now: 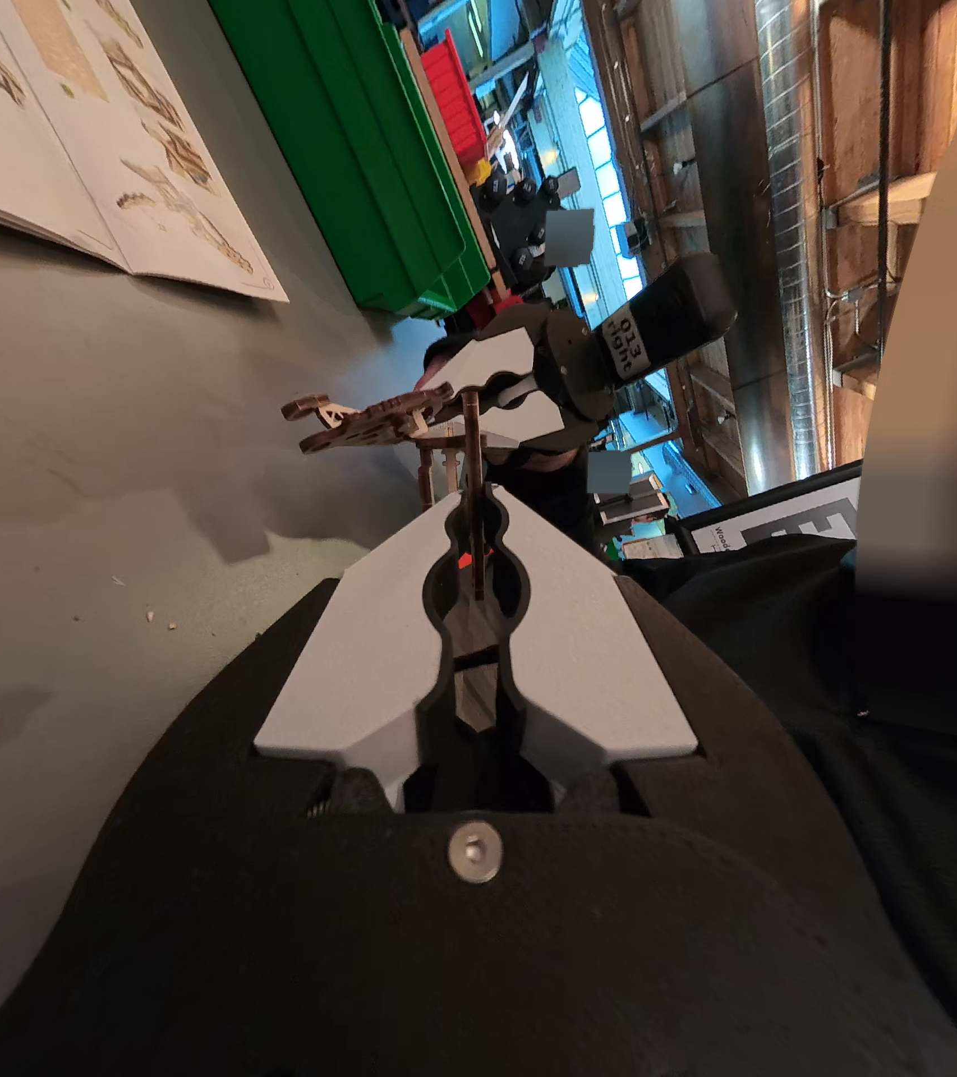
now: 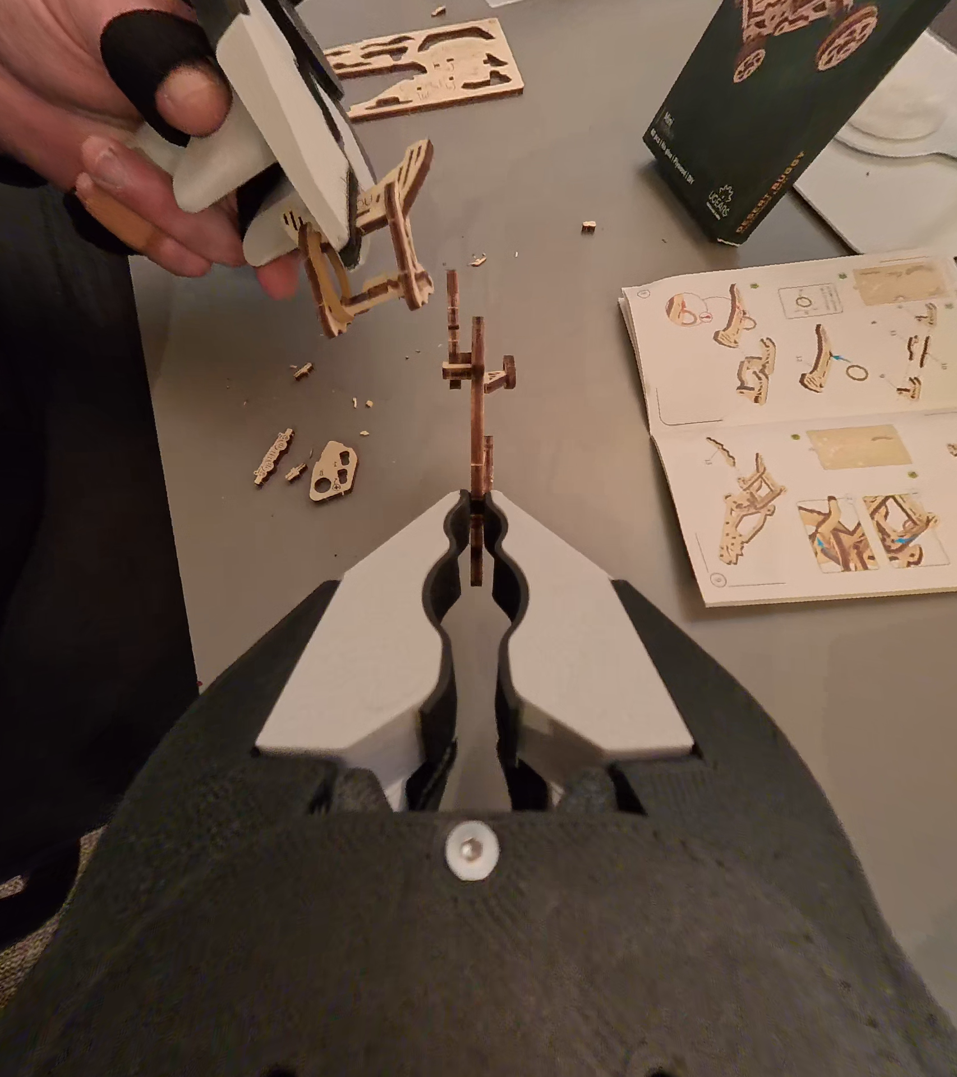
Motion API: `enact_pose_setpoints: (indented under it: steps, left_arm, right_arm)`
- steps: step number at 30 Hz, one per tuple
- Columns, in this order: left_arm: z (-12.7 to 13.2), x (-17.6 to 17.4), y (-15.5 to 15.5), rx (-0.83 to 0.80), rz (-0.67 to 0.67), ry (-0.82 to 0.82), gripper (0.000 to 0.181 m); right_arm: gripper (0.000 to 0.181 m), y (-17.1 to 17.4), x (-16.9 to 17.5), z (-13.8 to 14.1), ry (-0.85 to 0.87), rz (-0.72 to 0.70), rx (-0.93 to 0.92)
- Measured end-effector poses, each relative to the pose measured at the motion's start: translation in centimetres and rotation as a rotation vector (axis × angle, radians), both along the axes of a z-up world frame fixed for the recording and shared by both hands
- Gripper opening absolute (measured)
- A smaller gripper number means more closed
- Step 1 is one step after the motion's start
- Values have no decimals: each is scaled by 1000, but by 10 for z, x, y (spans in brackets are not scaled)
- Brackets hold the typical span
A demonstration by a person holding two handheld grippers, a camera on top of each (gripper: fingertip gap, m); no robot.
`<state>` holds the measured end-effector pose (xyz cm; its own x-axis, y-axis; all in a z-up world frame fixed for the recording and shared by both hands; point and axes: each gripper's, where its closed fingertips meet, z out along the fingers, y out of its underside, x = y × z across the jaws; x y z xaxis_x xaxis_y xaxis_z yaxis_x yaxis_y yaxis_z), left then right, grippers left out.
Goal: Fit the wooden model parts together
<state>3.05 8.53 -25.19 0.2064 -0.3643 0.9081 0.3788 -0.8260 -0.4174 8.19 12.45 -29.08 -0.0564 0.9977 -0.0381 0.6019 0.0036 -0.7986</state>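
In the left wrist view my left gripper is shut on a wooden frame part, seen edge-on. In the right wrist view this gripper shows at upper left, held by a hand, with the frame part hanging from it above the table. My right gripper is shut on a long flat wooden part with small cross pieces, seen edge-on. The frame sits just left of its far tip, with a small gap. The right gripper also shows in the left wrist view, holding its flat part.
An open instruction booklet lies at right on the grey table. A dark model box stands behind it. A punched-out wooden sheet lies at the back. Loose small parts and chips lie left of centre. Green bins stand beyond. About 8 centimeters separates my left fingertips from my right.
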Motion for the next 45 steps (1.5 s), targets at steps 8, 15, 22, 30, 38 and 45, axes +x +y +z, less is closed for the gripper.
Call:
enact_pose_setpoints:
  steps: [8,15,22,30,38,45]
  left_arm:
    - [-2,8,2,-36,-14,-13,0]
    - [-9,10,4,-75,5,-10,1]
    - [-12,11,3,-55,8,43,1]
    - [-13,10,1,42,25,169,1]
    - [-9,10,2,110,36,210,1]
    - [-9,12,1,186,44,288,1]
  right_arm:
    - [0,-1,-3,-2,-20,23,36]
    - [0,0,-3,-6,-66,34,168]
    - [1,3,-5,-3,-77,31,310]
    - [1,2,-7,-1,-52,24,443]
    - [1,2,-10,1,-42,20,520]
    - [1,0,-11,1,-30,3,549]
